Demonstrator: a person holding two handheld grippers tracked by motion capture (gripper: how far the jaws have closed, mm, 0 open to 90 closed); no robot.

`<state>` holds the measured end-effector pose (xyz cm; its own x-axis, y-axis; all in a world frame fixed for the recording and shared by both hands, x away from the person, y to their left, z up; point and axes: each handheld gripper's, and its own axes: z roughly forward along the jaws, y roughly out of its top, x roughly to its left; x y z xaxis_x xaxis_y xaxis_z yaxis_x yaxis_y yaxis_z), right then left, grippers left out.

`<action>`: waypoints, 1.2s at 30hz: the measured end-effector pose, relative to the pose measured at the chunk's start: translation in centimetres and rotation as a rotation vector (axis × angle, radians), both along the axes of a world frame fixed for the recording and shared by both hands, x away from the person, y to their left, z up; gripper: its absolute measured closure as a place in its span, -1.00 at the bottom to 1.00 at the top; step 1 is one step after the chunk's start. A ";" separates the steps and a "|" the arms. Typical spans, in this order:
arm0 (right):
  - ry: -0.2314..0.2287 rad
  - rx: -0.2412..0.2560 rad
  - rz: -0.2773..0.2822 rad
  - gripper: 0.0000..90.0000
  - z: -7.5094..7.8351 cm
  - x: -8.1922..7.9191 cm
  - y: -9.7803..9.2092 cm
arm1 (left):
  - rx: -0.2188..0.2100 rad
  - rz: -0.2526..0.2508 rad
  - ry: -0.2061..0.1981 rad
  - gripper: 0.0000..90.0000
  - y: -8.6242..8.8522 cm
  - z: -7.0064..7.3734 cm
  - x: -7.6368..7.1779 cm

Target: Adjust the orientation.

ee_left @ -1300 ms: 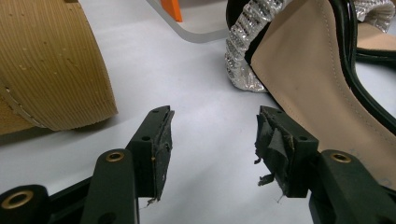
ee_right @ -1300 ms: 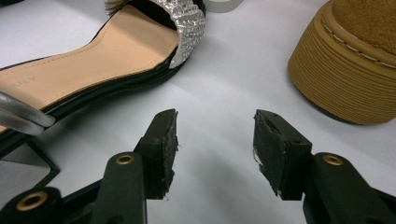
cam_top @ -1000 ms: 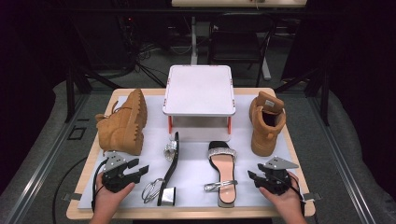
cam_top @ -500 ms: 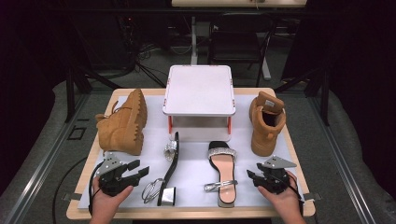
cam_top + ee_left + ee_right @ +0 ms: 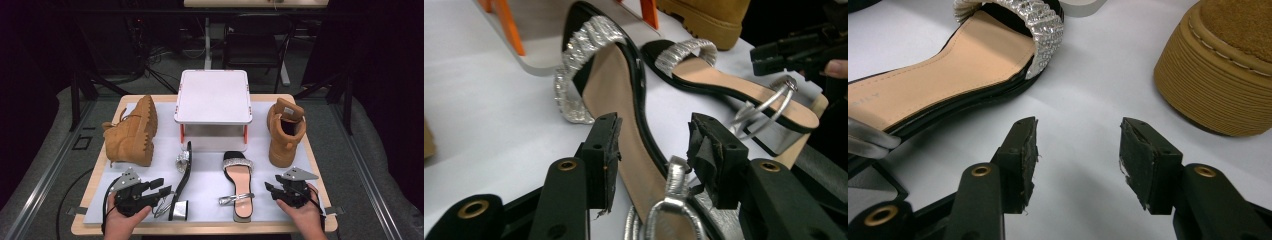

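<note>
A white-covered desk carries two heeled sandals between tan boots. The left tool stands wide astride the tipped left sandal — the right tool, also wide, hovers beside the flat sandal.

The near sandal has a smooth tan insole that looks like leather, a glossy black rim, a toe band of glittering silver stones, and shiny silver metallic straps at 6 o'clock in the left gripper view. The far sandal has the same finish, with a mirror-like silver heel block. Both boots look like matt, napped tan suede; the right one's sole is ridged, rubbery tan. The stand has a smooth, matt white plastic top and glossy orange legs. The table cover is smooth matt white, the table edge pale wood. The left gripper and right gripper are matt black plastic with frayed, rough black pads and brass-coloured rivets.
</note>
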<state>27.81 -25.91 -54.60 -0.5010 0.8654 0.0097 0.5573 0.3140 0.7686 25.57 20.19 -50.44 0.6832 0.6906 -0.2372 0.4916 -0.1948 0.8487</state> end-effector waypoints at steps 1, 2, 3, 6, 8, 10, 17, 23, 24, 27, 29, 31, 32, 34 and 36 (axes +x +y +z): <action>0.000 0.003 0.000 0.09 0.0 0.0 0.0 | 0.000 0.000 0.000 0.23 0.0 0.0 0.0; 0.001 0.002 0.001 0.09 0.0 0.0 0.1 | 0.003 -0.008 0.002 0.25 -0.1 0.0 0.0; 0.001 0.002 0.001 0.09 0.0 0.0 0.1 | 0.004 -0.013 0.004 0.25 -0.3 -0.1 0.0; 0.003 -0.005 -0.001 0.08 0.0 0.0 0.1 | 0.020 -0.017 0.018 0.30 -0.6 -0.3 0.0; 0.003 -0.001 -0.002 0.08 0.0 0.0 0.1 | 0.033 -0.015 0.028 0.32 -0.6 -0.5 0.1; 0.003 -0.001 0.001 0.08 0.0 0.0 0.1 | 0.028 -0.019 0.037 0.36 -0.6 -0.6 0.1; -0.006 0.001 -0.016 0.06 0.0 0.0 0.0 | -0.010 -0.055 0.071 0.52 -0.7 -1.0 0.2; -0.006 0.004 -0.018 0.06 0.1 -0.1 -0.1 | -0.008 -0.076 0.083 0.76 -1.1 -1.1 0.3; -0.009 0.005 -0.017 0.06 0.1 -0.1 -0.1 | -0.020 -0.080 0.094 0.79 -1.1 -1.1 0.4; -0.008 0.004 -0.013 0.06 0.1 -0.1 -0.1 | -0.031 -0.081 0.100 0.80 -1.1 -1.2 0.5; -0.008 0.005 -0.013 0.06 0.1 -0.1 -0.1 | -0.036 -0.080 0.102 0.80 -1.1 -1.2 0.5; -0.008 0.006 -0.015 0.06 0.1 -0.1 -0.1 | -0.031 -0.082 0.099 0.80 -1.2 -1.1 0.5; -0.008 0.006 -0.015 0.06 0.1 -0.1 -0.1 | -0.030 -0.084 0.096 0.81 -1.3 -1.1 0.5; -0.008 0.006 -0.015 0.06 0.1 -0.1 -0.1 | -0.027 -0.088 0.088 0.81 -1.6 -1.0 0.5; -0.009 0.007 -0.016 0.06 0.1 -0.1 -0.1 | -0.027 -0.097 0.083 0.81 -2.0 -0.9 0.5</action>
